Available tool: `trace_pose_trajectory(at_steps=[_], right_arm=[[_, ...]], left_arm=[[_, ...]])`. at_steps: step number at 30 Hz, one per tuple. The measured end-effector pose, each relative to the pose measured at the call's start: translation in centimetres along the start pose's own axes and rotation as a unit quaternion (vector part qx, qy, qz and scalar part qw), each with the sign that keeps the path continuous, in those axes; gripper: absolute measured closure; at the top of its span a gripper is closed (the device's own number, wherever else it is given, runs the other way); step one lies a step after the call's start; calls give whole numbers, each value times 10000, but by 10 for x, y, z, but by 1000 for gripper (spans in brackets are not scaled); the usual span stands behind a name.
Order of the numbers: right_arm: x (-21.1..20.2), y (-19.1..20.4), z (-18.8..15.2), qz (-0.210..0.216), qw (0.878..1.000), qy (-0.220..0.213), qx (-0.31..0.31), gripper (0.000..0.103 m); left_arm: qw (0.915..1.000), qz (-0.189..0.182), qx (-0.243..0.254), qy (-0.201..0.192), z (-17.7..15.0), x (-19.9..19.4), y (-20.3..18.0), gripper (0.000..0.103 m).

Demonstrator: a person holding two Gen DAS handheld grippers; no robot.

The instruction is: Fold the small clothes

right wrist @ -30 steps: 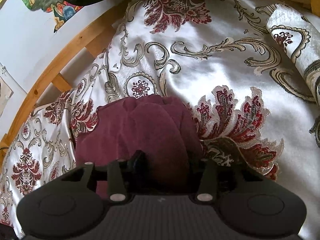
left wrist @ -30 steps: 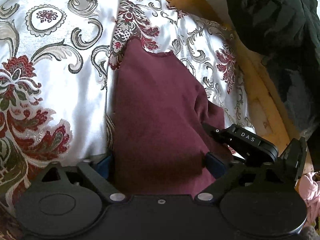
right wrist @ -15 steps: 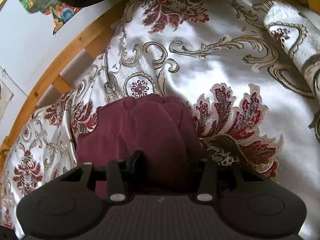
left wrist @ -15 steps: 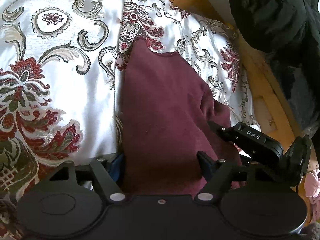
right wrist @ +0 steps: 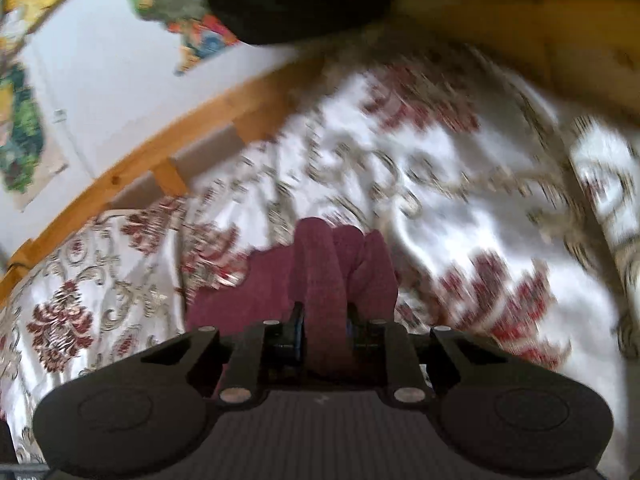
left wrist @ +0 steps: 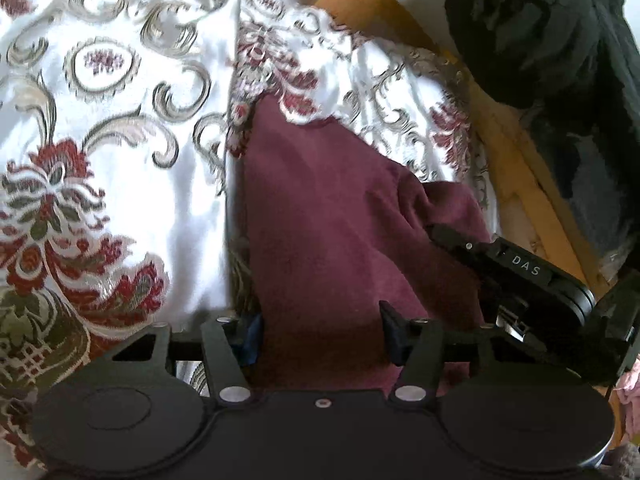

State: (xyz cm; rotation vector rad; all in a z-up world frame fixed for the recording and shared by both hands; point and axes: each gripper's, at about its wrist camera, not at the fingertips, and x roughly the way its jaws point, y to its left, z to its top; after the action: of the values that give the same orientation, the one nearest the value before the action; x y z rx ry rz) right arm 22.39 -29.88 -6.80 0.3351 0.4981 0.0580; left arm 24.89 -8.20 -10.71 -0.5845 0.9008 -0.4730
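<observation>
A maroon garment (left wrist: pixel 332 220) lies on a white floral bedspread (left wrist: pixel 112 152). My left gripper (left wrist: pixel 320 330) is open, its fingers wide apart over the garment's near edge. The right gripper's body shows in the left wrist view (left wrist: pixel 520 280) at the garment's right side. In the right wrist view my right gripper (right wrist: pixel 323 330) is shut on a bunched fold of the maroon garment (right wrist: pixel 324 276), which rises between the fingers. That view is blurred by motion.
A wooden bed frame (left wrist: pixel 516 152) runs along the bedspread's far edge. A black garment pile (left wrist: pixel 552 40) lies beyond it. A white wall with colourful pictures (right wrist: pixel 100 64) is behind the frame. Something pink (left wrist: pixel 630 392) shows at the right edge.
My right gripper has closed on the garment's edge and bunched it up; its view tilted upward. My left gripper's fingers have narrowed somewhat and it has drawn back slightly.
</observation>
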Motion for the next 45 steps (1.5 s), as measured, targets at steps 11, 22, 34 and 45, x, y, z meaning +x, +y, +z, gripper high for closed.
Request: trace_pose_trajectory(at_steps=[11,22,34,45], right_arm=[[-17,69,14,204,9800,-1177,-1589,82],[67,99,45,564,9715,-1316,-1889,82],[134,63,26,375,9888,-448,-1371,81],[138,36,21,-346,9959,-323,-769,8]], left_arm=[[9958,102,779,-470,37,-37,-32,47],[9820,559,1551,-922,119,-23,-5,46],[9924,1028,413,-531,123,22,53,33],[9945,787,-655,-204,126,23,72,9]])
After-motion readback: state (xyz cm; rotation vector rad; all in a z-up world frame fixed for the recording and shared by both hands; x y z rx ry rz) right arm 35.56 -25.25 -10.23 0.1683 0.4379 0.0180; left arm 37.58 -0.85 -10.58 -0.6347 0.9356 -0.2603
